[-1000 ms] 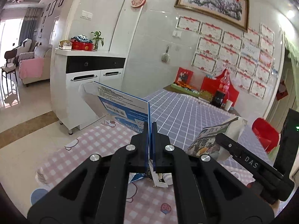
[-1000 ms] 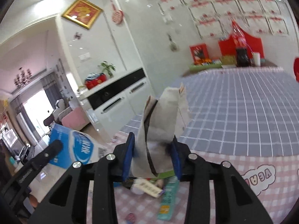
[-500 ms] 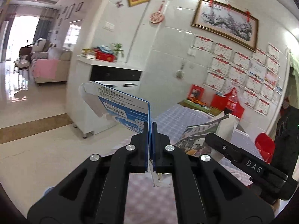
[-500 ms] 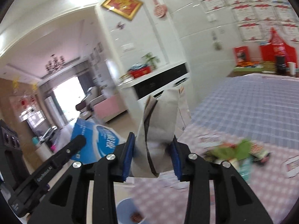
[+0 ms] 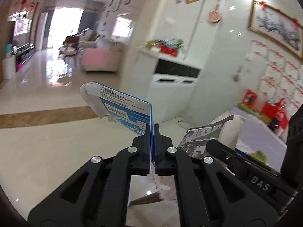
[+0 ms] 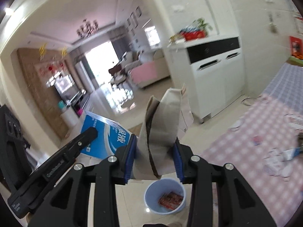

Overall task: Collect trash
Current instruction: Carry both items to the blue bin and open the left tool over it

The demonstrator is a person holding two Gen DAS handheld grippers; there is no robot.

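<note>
Through the left wrist camera I had the left gripper (image 5: pixel 153 132) pressed together on the edge of a flattened blue-and-white carton (image 5: pixel 123 106), which stood up and away from the tips over the glossy floor (image 5: pixel 47 141). It looked light and stiff, a thin card sheet that the pads could pinch by its edge, though I judged it might swivel if swung hard. To its right I saw the crumpled paper bag (image 5: pixel 214 132) carried by my other tool.

Through the right wrist camera the right gripper (image 6: pixel 154 151) was partly closed, squeezing that paper bag (image 6: pixel 162 124) across its lower body. It seemed soft and nearly weightless, caving in between the pads, so a hold low on the folds suited it. Directly below sat a pale blue bin (image 6: pixel 151 202) with a red wrapper (image 6: pixel 171 200) in it; the carton (image 6: pixel 106 138) hung to the left, and the pink checked tablecloth (image 6: pixel 255 132) lay right.
</note>
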